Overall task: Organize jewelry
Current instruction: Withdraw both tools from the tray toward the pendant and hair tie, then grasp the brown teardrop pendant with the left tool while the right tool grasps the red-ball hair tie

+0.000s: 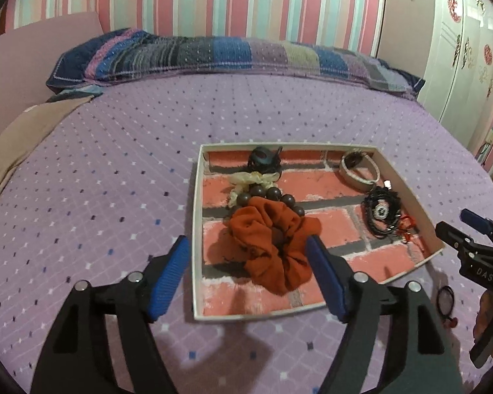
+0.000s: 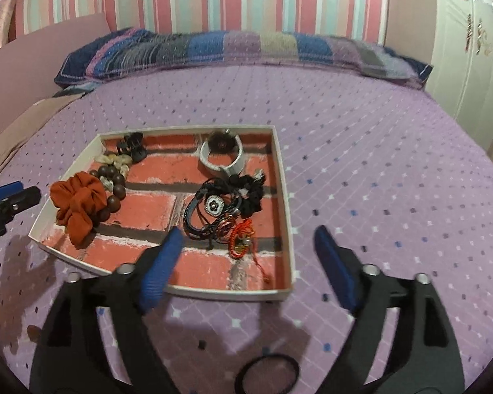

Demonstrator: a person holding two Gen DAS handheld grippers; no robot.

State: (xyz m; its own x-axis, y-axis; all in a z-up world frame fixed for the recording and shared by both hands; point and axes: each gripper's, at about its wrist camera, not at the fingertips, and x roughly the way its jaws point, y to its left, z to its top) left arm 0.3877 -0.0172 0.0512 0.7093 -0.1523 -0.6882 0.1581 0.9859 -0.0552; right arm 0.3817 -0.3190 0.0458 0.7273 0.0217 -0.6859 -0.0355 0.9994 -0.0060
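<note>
I held my left hand-held gripper (image 1: pixel 248 256) spread wide over the near left corner of the white tray (image 1: pixel 196 229), gripping nothing; its left blue pad (image 1: pixel 169 279) hung outside the tray over the bed (image 1: pixel 115 164), its right pad above the rust-orange scrunchie (image 1: pixel 272 243). That scrunchie lay in the tray's near left part on the brick-patterned lining, touching a string of dark brown wooden beads (image 1: pixel 272 195) just behind it. A pale cream scrunchie (image 1: pixel 253 179) and a dark hair claw (image 1: pixel 264 159) sat toward the far left corner. A white cuff bracelet (image 2: pixel 222 159) stood against the far edge. Black corded bracelets with a round charm (image 2: pixel 213 210) were piled along the tray's right side, with a small red knotted cord piece (image 2: pixel 241 239) just in front of them.

My right hand-held gripper (image 2: pixel 246 262) was also wide apart and holding nothing, hovering over the tray's near right corner, with its left pad above the lining and its right pad outside the tray. A black hair tie (image 2: pixel 268 372) lay on the purple bedspread near the tray's near edge, below that gripper. A patchwork pillow (image 1: pixel 230 59) lay along the bed's far edge.
</note>
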